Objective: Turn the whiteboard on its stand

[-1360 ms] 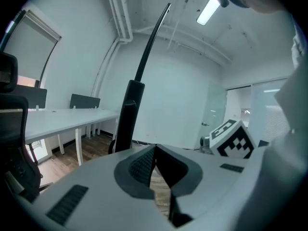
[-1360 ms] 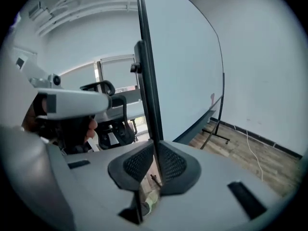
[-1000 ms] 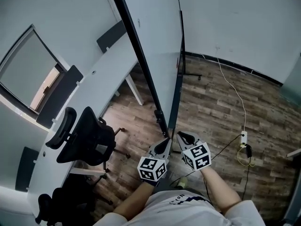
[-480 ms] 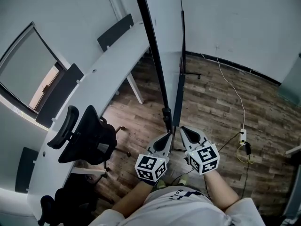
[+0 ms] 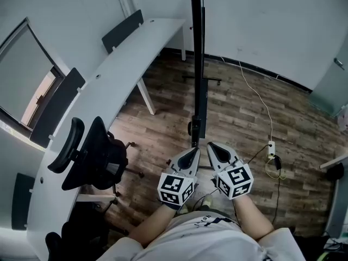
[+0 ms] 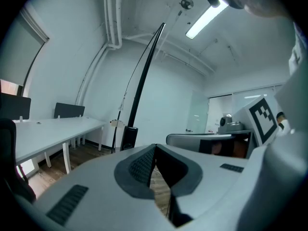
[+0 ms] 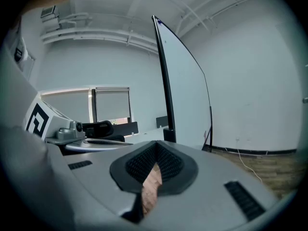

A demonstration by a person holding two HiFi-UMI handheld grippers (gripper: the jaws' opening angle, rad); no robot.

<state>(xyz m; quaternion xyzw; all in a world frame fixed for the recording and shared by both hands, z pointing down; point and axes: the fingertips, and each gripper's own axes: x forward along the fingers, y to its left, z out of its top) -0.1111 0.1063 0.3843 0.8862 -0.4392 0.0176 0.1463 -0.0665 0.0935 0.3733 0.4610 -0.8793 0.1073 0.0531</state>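
The whiteboard [image 5: 198, 64] stands edge-on in the head view, a thin dark line that runs from the top centre of the frame straight down to a dark block at its lower end, just above the two grippers. Its stand's foot [image 5: 201, 81] shows as a short crossbar on the floor at the upper centre.

The left gripper [image 5: 191, 152] and the right gripper [image 5: 213, 147] sit side by side at the lower centre, tips pointing up the frame at the board's lower end. The board lies in line with the gap between them. Whether either tip touches it cannot be told.

In the left gripper view the board's dark edge rises ahead of the jaws, slightly left of their tips. In the right gripper view the edge stands ahead, just right of the tips, with the white face spreading to the right. Both pairs of jaws are clenched tip to tip, with only floor showing behind them.

A second ago the board's edge ran slantwise from the upper left of the frame and its pale face was in view. Now only the edge shows, upright in the frame.

A long white desk [image 5: 109, 86] crosses the upper left, a black chair [image 5: 98, 156] is at the left, and a cable [image 5: 255, 99] trails down the wood floor at the right.
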